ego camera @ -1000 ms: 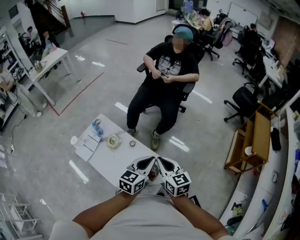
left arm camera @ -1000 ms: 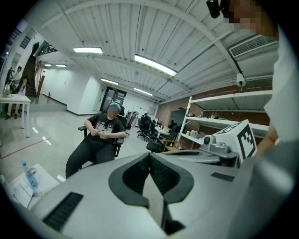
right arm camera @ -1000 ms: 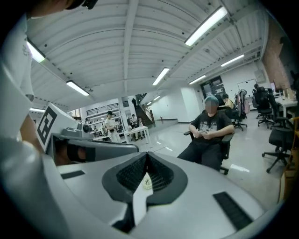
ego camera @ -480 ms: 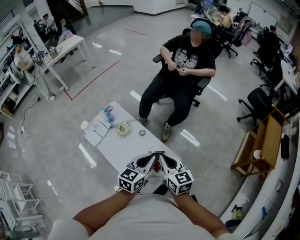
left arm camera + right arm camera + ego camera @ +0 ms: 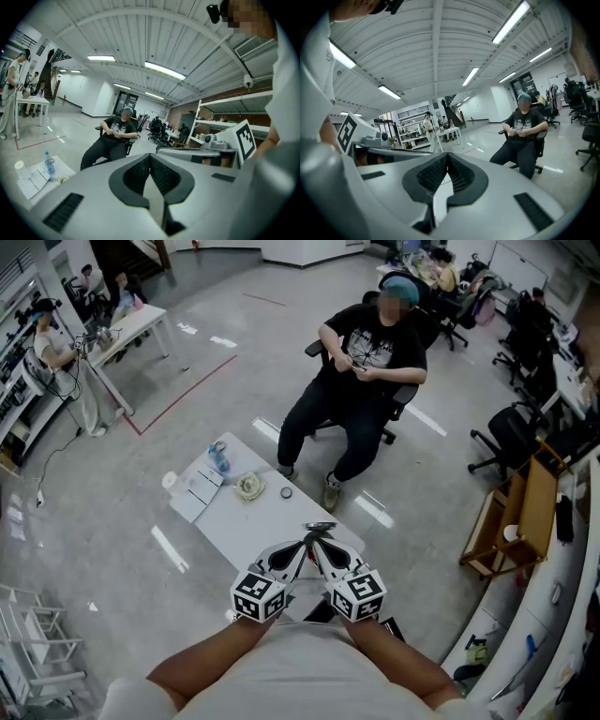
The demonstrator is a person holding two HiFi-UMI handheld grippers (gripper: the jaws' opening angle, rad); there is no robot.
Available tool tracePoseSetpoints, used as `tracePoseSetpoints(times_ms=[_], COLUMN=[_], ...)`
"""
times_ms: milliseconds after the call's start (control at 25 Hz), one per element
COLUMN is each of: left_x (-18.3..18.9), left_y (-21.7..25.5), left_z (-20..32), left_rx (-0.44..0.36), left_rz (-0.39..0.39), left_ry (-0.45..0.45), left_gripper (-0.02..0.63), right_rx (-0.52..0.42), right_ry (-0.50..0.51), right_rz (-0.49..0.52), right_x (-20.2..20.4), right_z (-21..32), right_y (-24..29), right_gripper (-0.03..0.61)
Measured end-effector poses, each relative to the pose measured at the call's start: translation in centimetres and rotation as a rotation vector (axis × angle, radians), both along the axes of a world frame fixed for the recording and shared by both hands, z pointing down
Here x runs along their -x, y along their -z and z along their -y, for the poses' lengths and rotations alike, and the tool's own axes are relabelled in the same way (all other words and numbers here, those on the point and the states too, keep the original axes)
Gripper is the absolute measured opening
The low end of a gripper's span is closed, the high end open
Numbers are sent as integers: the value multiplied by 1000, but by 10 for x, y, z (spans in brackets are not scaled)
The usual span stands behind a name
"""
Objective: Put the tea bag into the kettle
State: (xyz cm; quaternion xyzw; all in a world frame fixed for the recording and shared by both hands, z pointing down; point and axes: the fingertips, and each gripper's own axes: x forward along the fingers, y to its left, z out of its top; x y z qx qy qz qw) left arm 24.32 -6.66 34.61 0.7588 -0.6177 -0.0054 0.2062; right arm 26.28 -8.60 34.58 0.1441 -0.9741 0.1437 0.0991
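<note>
Two handheld grippers, lower centre of the head view, held close to the person's body and angled toward each other, tips almost meeting over the near end of the white table (image 5: 272, 526).
- Left gripper (image 5: 298, 549): jaws together, nothing between the pads; its own view confirms this.
- Right gripper (image 5: 324, 549): jaws together, likewise holding nothing.
- Table, centre left: plastic bottle (image 5: 218, 457), paper sheets (image 5: 200, 486) and white cup (image 5: 170, 481) at the far end. A pale coiled item (image 5: 248, 486) and a small round item (image 5: 286, 492) lie nearer the middle.
- Seated person (image 5: 370, 352), upper centre, on an office chair beyond the table.
- Wooden shelf unit (image 5: 520, 512), right edge.
- Tea bag and kettle: cannot be made out in any view.
</note>
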Motion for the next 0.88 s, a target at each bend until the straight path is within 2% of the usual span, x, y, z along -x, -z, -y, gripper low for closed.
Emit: tracePoseSetpoints(times_ms=[200,640,880], left_x=[12,43,49], left_y=[9,17,21], left_z=[-48,-183,-253], left_rx=[-33,-76,-83], left_rz=[-5,37,37], left_ry=[-17,-30,-14], left_gripper=[9,10,10], right_rx=[-26,-65,-106], right_ry=[-21,-54,-71], right_rz=[-9,5,8], right_x=[11,43,42], right_z=[-51,-191,-261], right_y=[8,11,22], right_gripper=[11,11,11])
